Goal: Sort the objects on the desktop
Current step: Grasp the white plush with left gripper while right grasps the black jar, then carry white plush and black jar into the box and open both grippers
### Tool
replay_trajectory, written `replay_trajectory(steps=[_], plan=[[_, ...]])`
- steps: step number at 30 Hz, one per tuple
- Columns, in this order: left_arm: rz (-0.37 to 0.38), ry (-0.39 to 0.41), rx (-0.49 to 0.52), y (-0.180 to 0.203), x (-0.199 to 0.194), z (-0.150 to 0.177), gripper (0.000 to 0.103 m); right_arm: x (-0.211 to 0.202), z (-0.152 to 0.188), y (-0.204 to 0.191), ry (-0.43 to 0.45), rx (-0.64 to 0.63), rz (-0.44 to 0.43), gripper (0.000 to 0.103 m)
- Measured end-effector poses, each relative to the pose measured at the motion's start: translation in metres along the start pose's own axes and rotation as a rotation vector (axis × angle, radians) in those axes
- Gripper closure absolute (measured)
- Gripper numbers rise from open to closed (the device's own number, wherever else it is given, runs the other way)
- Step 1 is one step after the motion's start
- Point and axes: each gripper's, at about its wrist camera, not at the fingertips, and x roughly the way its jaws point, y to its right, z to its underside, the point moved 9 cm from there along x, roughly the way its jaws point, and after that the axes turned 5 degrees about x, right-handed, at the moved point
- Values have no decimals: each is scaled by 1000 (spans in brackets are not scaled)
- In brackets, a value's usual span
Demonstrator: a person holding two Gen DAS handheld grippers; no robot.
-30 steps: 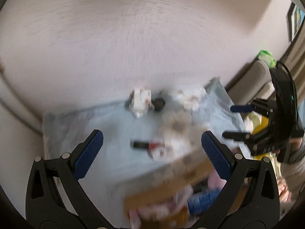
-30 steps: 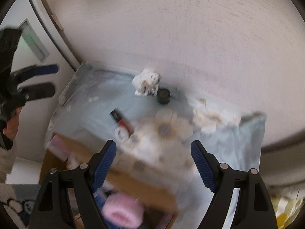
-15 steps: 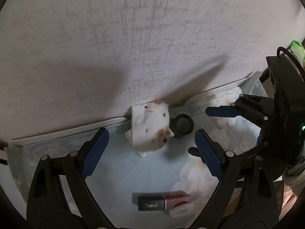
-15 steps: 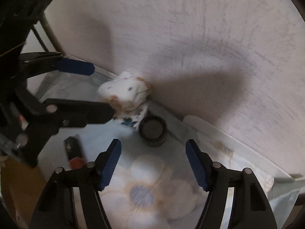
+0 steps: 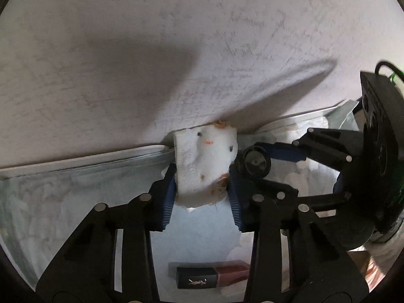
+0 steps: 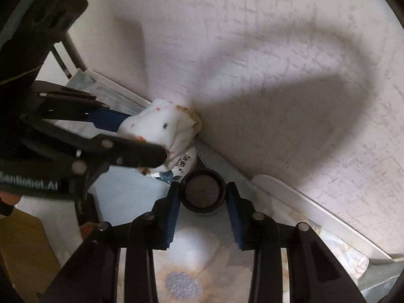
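Left tool (image 5: pixel 202 197): jaws closing, blue pads pressed on both sides of a white tissue pack (image 5: pixel 205 166) with orange and dark spots. The pack stands against the textured wall (image 5: pixel 176 50), at the far edge of the pale blue floral cloth (image 5: pixel 75 189) covering the tabletop; no free room beyond it.

Right tool (image 6: pixel 203 214): jaws closing, pads touching either side of a small round black jar (image 6: pixel 203 192), which sits just right of the tissue pack (image 6: pixel 161 131) and near the wall (image 6: pixel 277 75). The left tool (image 6: pixel 141 139) crosses close on its left, leaving little room between the two.

Partly hidden: printed lettering low on the pack, too small to read; the pack's base, behind the left tool's finger.

Other things: a lip gloss tube (image 5: pixel 212 277) with black cap, lying flat near the left tool's base; a brown cardboard box (image 6: pixel 22 255), cut off at the right view's lower left edge.
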Motion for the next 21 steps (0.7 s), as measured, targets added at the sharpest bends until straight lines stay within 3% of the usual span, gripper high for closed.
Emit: replay_trajectory(steps=[10, 21], plan=[[3, 2, 67, 21, -49, 4, 70, -63, 7, -1, 0, 1, 13, 70], [17, 74, 67, 45, -150, 39, 70, -169, 26, -30, 41, 46, 30, 70]])
